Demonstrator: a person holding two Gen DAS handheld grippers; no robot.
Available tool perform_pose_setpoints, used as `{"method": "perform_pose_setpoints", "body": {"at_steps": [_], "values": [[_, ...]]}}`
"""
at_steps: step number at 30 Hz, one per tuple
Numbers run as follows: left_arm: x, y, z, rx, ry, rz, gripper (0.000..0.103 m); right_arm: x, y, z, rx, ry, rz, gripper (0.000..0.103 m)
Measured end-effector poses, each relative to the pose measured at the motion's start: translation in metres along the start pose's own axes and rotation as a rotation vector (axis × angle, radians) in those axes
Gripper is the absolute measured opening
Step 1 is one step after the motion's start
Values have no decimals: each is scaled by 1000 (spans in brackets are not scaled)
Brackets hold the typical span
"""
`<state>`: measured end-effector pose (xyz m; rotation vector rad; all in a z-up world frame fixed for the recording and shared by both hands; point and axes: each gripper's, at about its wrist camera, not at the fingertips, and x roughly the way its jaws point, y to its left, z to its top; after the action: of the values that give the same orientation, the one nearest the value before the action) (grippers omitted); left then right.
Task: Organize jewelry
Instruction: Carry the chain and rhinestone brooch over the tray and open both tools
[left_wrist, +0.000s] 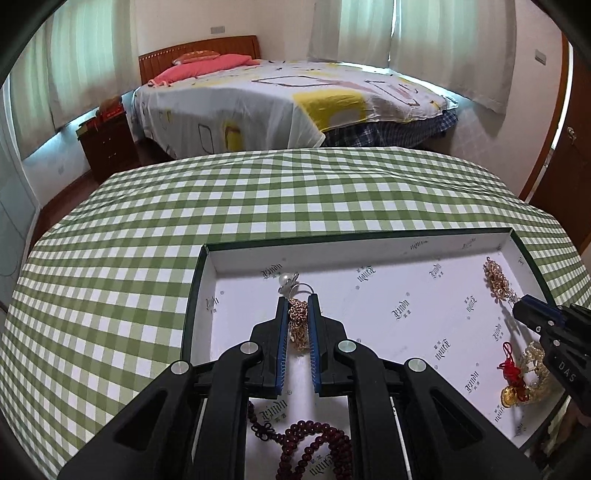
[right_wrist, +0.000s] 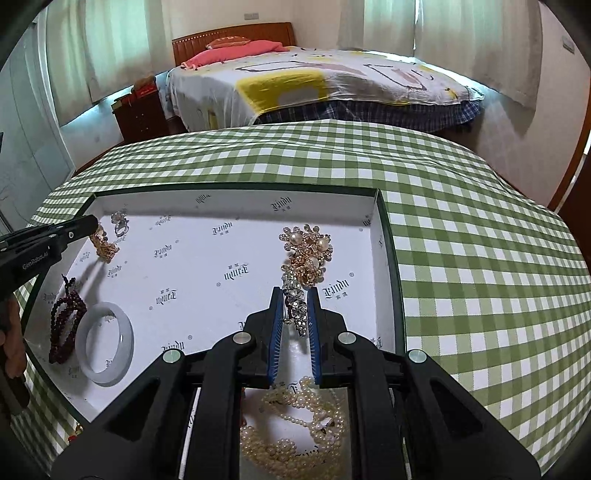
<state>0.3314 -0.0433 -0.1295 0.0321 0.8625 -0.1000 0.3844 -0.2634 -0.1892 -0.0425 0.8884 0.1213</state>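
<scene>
- Across the lower half of both views, a shallow white-lined box (left_wrist: 388, 254) sits on the table (left_wrist: 147, 229) under a green checked cloth.
- Left claw (left_wrist: 298, 301), bottom centre of the left view, is nearly closed on a gold chain (left_wrist: 298, 321) hanging between its blue pads, low over the box's left end; a pearl ring (left_wrist: 286, 282) lies just beyond the tips.
- Right claw (right_wrist: 293, 293), bottom centre of the right view, is narrowly clamped on a rhinestone brooch (right_wrist: 295, 306), touching a gold pearl brooch (right_wrist: 308, 254) near the box's right wall.
- Dark red beads (right_wrist: 64, 317) and a pale bangle (right_wrist: 105, 343) lie at lower left of the right view; a pearl necklace (right_wrist: 295, 424) lies beneath the right claw.
</scene>
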Motion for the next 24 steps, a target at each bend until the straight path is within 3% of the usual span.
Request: {"method": "perform_pose_setpoints", "body": {"at_steps": [3, 5, 7, 11, 14, 17, 24], "values": [[0, -3, 0, 12, 5, 7, 13, 0, -2, 0, 5, 0, 2, 16], [-1, -5, -1, 23, 5, 14, 13, -1, -2, 0, 8, -5, 4, 28], [-1, -6, -3, 32, 7, 17, 14, -4, -2, -1, 7, -14, 3, 30], [-4, -4, -5, 23, -5, 15, 38, -12, -2, -1, 11, -40, 9, 30], [-12, -2, -7, 9, -30, 6, 49, -24, -1, -2, 10, -68, 6, 32], [-26, -2, -9, 9, -77, -6, 58, -39, -1, -2, 14, -107, 1, 43], [-65, -12, -24, 58, -190, 20, 73, -71, -2, -6, 23, -176, -22, 45]]}}
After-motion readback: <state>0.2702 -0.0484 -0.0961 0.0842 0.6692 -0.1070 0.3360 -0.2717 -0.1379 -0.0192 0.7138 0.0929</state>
